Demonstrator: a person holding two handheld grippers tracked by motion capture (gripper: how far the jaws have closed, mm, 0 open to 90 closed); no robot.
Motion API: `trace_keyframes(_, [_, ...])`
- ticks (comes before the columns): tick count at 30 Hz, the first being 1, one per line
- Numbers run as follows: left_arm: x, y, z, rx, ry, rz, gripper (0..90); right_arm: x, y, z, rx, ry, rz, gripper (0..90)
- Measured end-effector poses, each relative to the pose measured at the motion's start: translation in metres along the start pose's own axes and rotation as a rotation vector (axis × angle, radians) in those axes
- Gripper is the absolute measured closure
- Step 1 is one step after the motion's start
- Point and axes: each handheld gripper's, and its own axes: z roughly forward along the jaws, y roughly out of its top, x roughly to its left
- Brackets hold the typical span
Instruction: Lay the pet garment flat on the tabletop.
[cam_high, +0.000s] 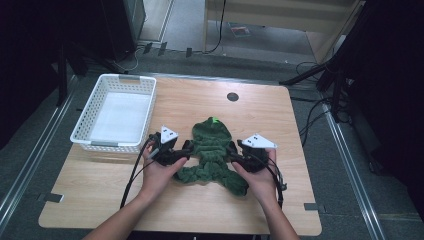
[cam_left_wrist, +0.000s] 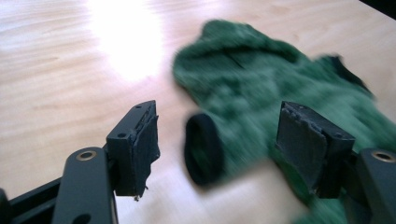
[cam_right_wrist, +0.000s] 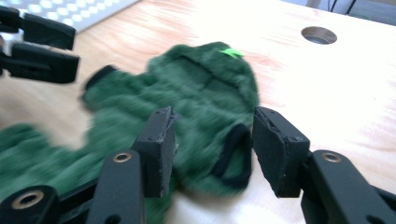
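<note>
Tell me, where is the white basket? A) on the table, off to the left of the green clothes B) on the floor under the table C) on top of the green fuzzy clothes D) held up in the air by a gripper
A: in the high view the white basket stands on the wooden table, apart from and to the left of the green garment.

I see a dark green fleece garment (cam_high: 212, 155) with black cuffs (cam_right_wrist: 232, 158) and a bright green tag (cam_right_wrist: 232, 52). The surface (cam_high: 280, 130) shows pale wood grain. The basket (cam_high: 116, 112) is white. My tongs are black.
</note>
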Motion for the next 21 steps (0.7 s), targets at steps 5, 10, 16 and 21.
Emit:
trace_keyframes(5, [-0.019,-0.014,0.008,0.126,-0.111,0.028,38.8,0.016,-0.021,-0.004,0.104,0.086,0.075,47.7])
trace_keyframes(10, [-0.031,-0.020,0.023,0.197,-0.089,0.075,39.0,0.027,-0.036,0.015,0.187,0.058,0.053,50.7])
trace_keyframes(16, [-0.037,-0.023,0.020,0.194,-0.098,0.194,78.8,0.028,-0.043,0.021,0.200,0.022,0.007,77.8])
trace_keyframes(21, [-0.018,-0.023,0.014,0.200,-0.065,0.184,86.2,0.017,-0.045,0.014,0.215,-0.042,-0.011,82.3])
